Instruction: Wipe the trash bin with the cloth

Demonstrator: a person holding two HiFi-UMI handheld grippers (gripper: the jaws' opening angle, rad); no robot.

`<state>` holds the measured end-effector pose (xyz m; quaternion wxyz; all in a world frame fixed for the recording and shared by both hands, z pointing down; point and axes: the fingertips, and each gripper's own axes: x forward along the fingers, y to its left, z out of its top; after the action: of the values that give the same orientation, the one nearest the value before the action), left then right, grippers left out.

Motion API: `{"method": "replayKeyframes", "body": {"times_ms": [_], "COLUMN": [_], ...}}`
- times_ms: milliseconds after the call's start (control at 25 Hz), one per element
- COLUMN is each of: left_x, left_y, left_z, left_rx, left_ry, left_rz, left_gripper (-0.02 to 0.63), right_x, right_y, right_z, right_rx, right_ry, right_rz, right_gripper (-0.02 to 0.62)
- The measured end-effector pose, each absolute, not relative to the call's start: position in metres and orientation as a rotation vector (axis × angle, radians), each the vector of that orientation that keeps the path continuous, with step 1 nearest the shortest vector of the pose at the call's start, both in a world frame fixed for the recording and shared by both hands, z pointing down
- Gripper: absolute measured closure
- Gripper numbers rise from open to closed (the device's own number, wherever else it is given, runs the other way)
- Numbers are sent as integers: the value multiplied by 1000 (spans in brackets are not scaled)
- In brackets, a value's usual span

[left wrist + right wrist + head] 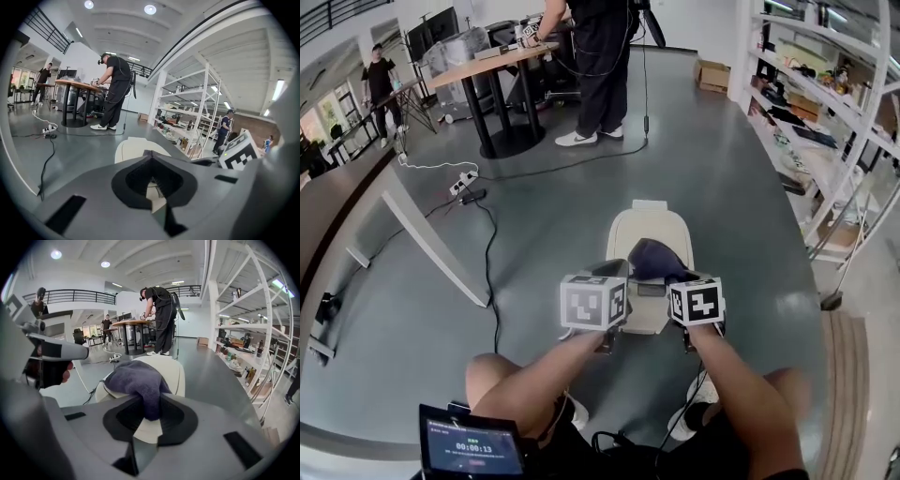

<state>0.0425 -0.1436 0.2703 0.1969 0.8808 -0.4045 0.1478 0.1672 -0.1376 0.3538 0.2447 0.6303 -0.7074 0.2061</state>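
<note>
Pinches cloth (136, 378) in right gripper (149, 404), draped over bin (628, 230) top at 12 o'clock just ahead. Holds left gripper (149, 159), jaws together and empty, at bin's 7 o'clock. Looks early in the job: top and sides seemingly left to wipe.

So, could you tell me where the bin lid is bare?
The trash bin lid's far end, toward the standing person, is bare. Its near end is crowded: cloth in the right tool, left tool beside it.

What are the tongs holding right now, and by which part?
The right tongs pinch the cloth by its near edge; the left tongs are shut on nothing.
</note>
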Motion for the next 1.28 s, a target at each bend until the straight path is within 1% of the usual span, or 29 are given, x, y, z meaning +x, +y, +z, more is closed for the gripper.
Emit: {"method": "replayKeyframes", "body": {"times_ms": [200, 360, 560, 680, 880, 1120, 1280], "left_x": [50, 38, 33, 30, 14, -8, -15], "left_y": [-138, -133, -140, -138, -137, -136, -136], "left_z": [278, 278, 287, 293, 289, 289, 290], "left_rx": [2458, 2405, 2427, 2451, 2457, 2449, 2469], "left_ry": [-1132, -1132, -1186, -1218, -1248, -1283, -1299], "left_rz": [405, 356, 390, 399, 390, 397, 414], "left_gripper": [609, 609, 609, 609, 609, 609, 609], "right_x": [194, 204, 205, 188, 133, 64, 45], "right_y": [-133, -132, -129, -123, -120, -125, -128], "right_z": [360, 355, 341, 332, 319, 332, 347], "right_rx": [1767, 1788, 1827, 1801, 1716, 1613, 1616], "right_ry": [-1908, -1876, -1948, -2041, -2157, -2210, -2199], "right_rz": [574, 574, 593, 580, 528, 551, 645], "right_gripper": [529, 529, 529, 529, 529, 529, 529]}}
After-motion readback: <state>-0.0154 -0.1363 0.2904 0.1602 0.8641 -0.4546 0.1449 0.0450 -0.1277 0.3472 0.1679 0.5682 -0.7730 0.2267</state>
